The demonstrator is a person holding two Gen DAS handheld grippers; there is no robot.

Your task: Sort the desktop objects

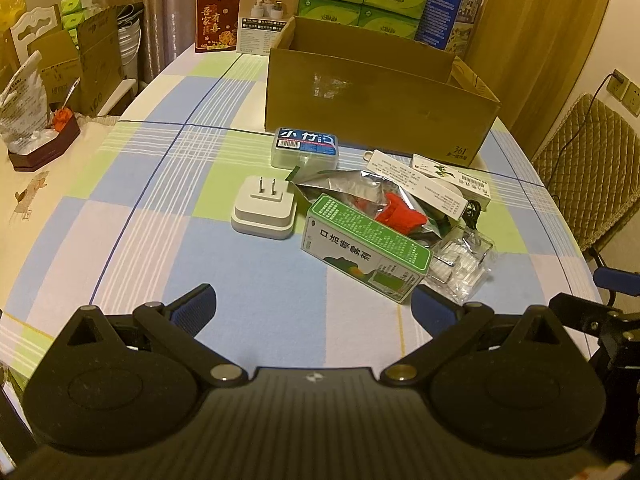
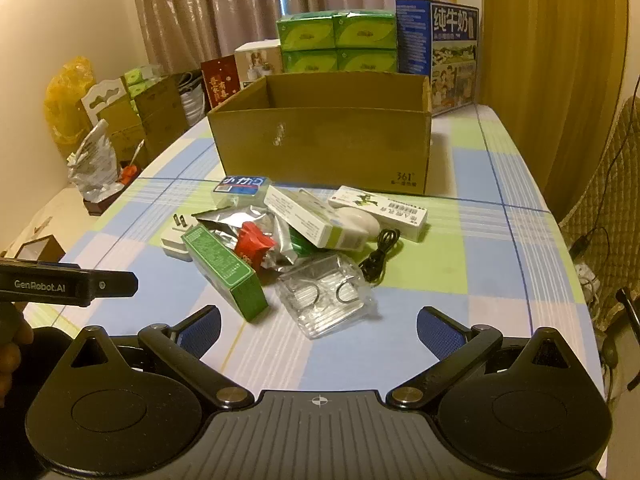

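Desktop objects [image 1: 376, 216] lie heaped just ahead of the left gripper [image 1: 314, 300], jaws apart and empty, cardboard box [image 1: 380, 96] beyond, nothing sorted yet by my reading; right-wrist view adds a black cable [image 2: 378, 254], right gripper [image 2: 318, 320] likewise spread, next needing one item picked.

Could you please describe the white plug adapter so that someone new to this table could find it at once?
Start at the open cardboard box on the checked tablecloth; a pile of small items lies before it. The white plug adapter sits at the pile's left edge, alone showing two upright metal prongs.
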